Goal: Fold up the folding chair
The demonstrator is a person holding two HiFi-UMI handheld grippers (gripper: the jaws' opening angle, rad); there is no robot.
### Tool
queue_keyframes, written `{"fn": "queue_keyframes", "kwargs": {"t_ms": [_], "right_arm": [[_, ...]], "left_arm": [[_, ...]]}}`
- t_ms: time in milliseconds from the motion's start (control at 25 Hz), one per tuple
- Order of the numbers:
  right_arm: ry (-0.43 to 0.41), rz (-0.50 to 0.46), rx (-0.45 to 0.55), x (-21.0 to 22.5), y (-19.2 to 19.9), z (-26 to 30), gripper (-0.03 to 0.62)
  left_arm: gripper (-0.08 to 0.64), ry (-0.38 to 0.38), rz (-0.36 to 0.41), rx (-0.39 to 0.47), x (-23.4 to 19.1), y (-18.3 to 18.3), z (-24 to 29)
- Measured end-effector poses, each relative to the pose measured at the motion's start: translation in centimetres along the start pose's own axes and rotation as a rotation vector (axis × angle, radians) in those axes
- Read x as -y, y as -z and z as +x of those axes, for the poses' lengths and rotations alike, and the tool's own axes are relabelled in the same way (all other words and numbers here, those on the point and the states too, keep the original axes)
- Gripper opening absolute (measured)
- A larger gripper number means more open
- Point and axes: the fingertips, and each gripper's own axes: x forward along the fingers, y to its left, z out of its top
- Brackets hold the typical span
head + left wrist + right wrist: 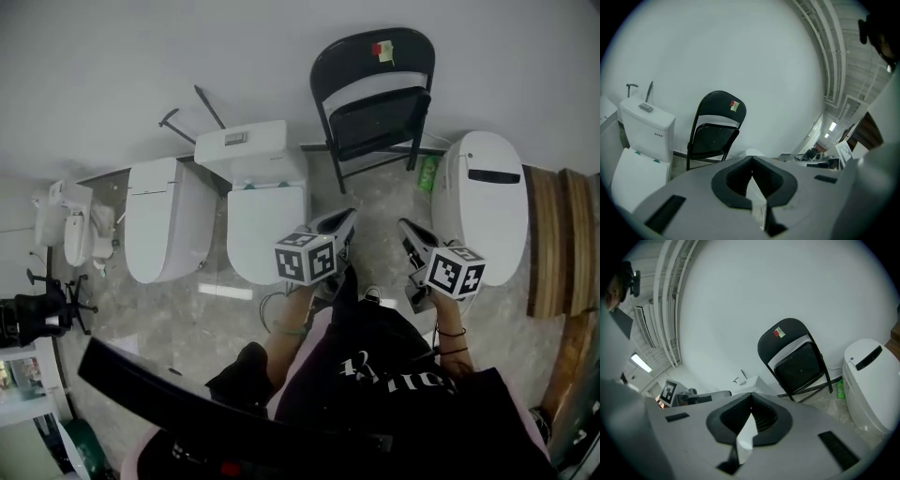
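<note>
1. Two tools show in the head view, the left gripper point(339, 223) and the right gripper point(410, 231). Both are held out toward the black metal folding chair point(375, 94), which stands against the white wall, well apart from them. The chair sits between a white ceramic toilet with a boxy tank point(258, 202) and a rounded white toilet with a dark strip on its lid point(487, 202). A small green bottle point(428, 173) stands on the floor just beside the chair's right legs.
2. In the left gripper view, the jaws are pressed together with nothing between them. The chair point(717, 131) is ahead and to the left, near the tank. Its seat looks tipped steeply up rather than level, so the fold may be partly made, though I cannot tell whether the legs are fully closed.
3. In the right gripper view, the jaws are likewise together and empty, and the chair point(797, 359) stands beside the rounded toilet. To finish the fold well, I would open the jaws before reaching. One gripper should steady the backrest top while the other presses the seat edge flat. The legs need to stay clear of the bottle and both toilets.
</note>
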Motion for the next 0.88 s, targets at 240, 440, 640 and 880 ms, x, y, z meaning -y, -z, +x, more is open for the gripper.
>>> {"fn": "queue_keyframes", "kwargs": {"t_ms": [240,440,640,880], "right_arm": [[-0.053,0.052,0.004,-1.9,3.2,-2.1,0.014],[-0.078,0.066,0.026,-4.4,4.6,-2.1,0.014],[-0.071,0.063,0.081,-7.2,4.7,-2.0,0.014],[-0.015,0.112,0.161,-11.3,7.8,-1.5,0.014]], "left_arm": [[0.003,-0.052,0.024,-0.029,2.3,3.8,-4.8],[0.004,-0.078,0.03,-0.036,1.2,4.8,-7.7],[0.004,-0.041,0.064,-0.018,0.3,3.9,-10.3],[0.005,0.033,0.102,-0.031,-1.6,4.8,-15.7]]}}
